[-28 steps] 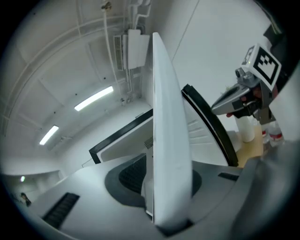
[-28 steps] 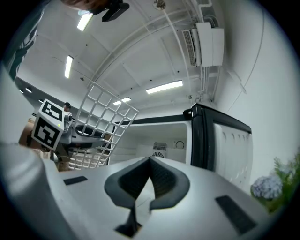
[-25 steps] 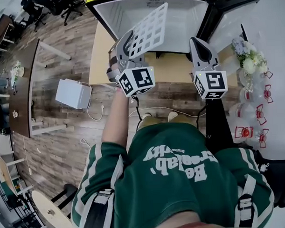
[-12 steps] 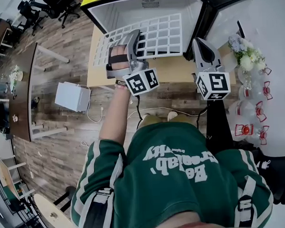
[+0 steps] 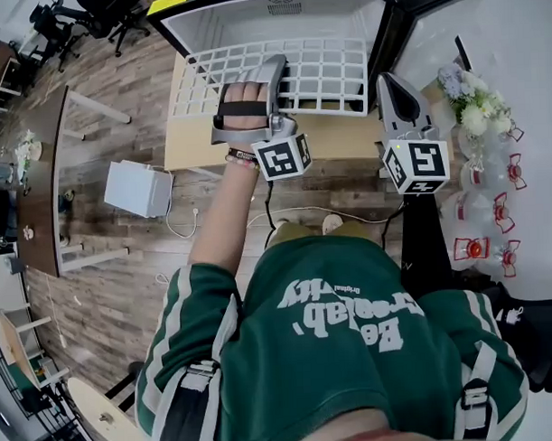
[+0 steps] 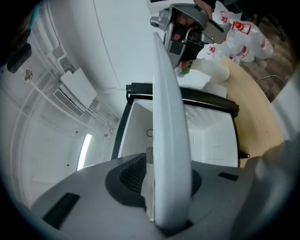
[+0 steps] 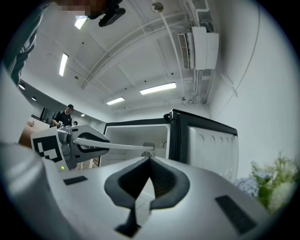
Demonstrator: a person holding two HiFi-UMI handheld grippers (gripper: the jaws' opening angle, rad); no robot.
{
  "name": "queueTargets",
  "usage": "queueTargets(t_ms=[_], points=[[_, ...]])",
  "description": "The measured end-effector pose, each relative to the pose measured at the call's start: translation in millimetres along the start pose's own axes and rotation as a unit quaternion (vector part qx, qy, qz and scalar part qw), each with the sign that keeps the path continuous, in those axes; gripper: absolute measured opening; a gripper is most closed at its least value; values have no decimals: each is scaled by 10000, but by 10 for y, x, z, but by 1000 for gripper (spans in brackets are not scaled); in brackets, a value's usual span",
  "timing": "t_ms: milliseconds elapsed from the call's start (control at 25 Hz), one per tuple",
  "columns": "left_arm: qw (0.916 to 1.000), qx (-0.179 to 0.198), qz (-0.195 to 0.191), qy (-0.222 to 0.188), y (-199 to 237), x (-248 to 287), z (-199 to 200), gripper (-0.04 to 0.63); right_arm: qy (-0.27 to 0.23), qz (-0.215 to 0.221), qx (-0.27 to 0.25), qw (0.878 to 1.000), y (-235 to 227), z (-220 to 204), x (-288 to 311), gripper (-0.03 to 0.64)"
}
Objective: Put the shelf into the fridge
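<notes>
The shelf is a white wire grid lying flat in front of the open fridge, its far edge at the opening. My left gripper is shut on the shelf's near edge. In the left gripper view the shelf runs edge-on between the jaws toward the fridge's white inside. My right gripper hovers to the right of the shelf, shut and empty. The right gripper view shows its pads meeting, with the left gripper and shelf edge before the fridge.
The fridge stands on a light wooden table; its door swings open to the right. White flowers and red-and-white packets sit at the right. A white box and cables lie on the floor to the left.
The left gripper has rolled, bringing the shelf from steeply tilted to flat, and has moved it toward the fridge opening. The right gripper has shifted only slightly.
</notes>
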State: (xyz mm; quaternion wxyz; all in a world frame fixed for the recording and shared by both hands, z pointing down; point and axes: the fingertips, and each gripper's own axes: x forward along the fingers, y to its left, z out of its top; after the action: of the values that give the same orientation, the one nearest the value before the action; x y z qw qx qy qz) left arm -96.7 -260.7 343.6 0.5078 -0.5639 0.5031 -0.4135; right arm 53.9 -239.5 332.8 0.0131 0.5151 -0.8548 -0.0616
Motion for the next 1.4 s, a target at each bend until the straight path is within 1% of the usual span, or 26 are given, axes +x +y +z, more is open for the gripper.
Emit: queueTargets(t_ms=[200,400,600,720,840,920,1040,1240,1400], points=[[9999,125,-96,54,-80,46,14,77,2,-25,1,10000,-44,-1,-6,3],[9992,368,-127,28,-146,111,65,77,6,-48,18,10000,-95,-25,0,3],[9988,465,-126,20,-160,148,116,77,14,-60,44,10000,-137,-45,-2,3],[9987,471,-207,0,-205,181,133,77,2,-73,43,10000,-148,-40,-8,3],[9976,676,-133,53,-190,202,131,77,-7,-72,48,10000,-147,-34,-17,3],[9970,749,-155,64,-209,219,149,77,-6,-75,46,10000,-159,-36,-27,3],[9955,922,-125,184,-215,269,133,77,-3,-84,38,10000,-174,-32,-29,3],[9947,906,-39,486,-182,344,123,77,-28,-101,48,9999,-196,-18,-42,3],[9935,911,-43,681,-224,422,114,77,-22,-96,48,9999,-211,-24,-52,3]])
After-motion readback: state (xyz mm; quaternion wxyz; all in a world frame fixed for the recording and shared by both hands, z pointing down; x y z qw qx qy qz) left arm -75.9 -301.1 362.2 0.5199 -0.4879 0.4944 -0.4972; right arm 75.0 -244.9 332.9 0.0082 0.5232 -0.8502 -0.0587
